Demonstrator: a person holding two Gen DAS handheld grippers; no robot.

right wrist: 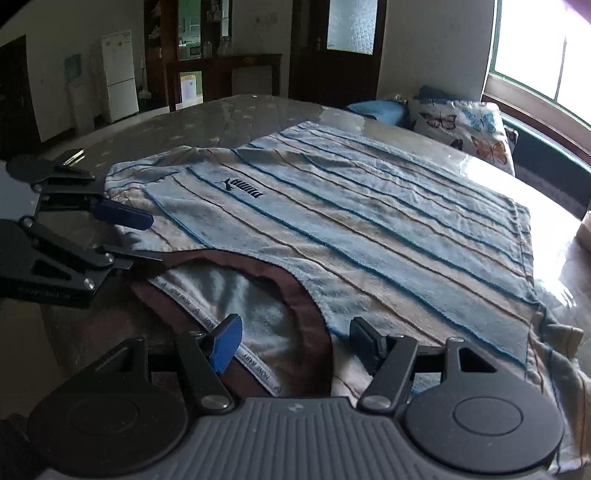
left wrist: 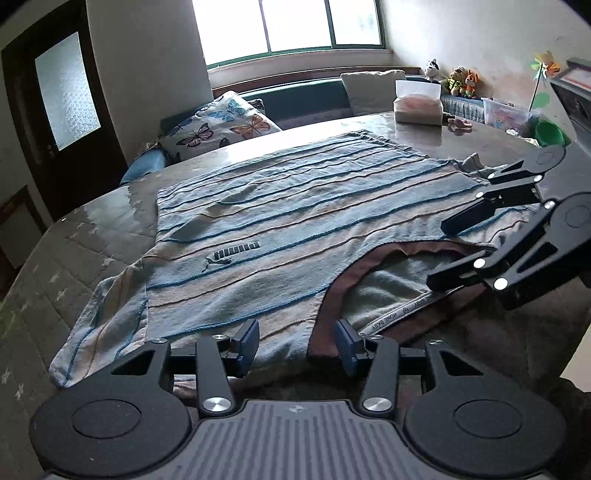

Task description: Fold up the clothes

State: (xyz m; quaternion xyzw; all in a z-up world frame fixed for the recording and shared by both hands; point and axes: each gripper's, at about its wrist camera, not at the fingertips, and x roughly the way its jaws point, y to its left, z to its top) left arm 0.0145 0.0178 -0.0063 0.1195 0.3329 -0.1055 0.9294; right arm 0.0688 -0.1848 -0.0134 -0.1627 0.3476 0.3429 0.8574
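We hold both claws, left claw and right claw, agape astride the striped shirt's collar, ready to pinch its shoulders.

Light source: daylight only, from the window, which is blown out to plain white in both views.
Overall level: dim indoors, with a cool cast; the far kitchen area in the right wrist view is darker.
Glare: bright sheen on the glossy table, strongest at the window side.
Shadows: soft, shallow along folds of the striped shirt.
Distortion: strong fisheye bending, black corners.
Sharpness: centre crisp; edges slightly soft.
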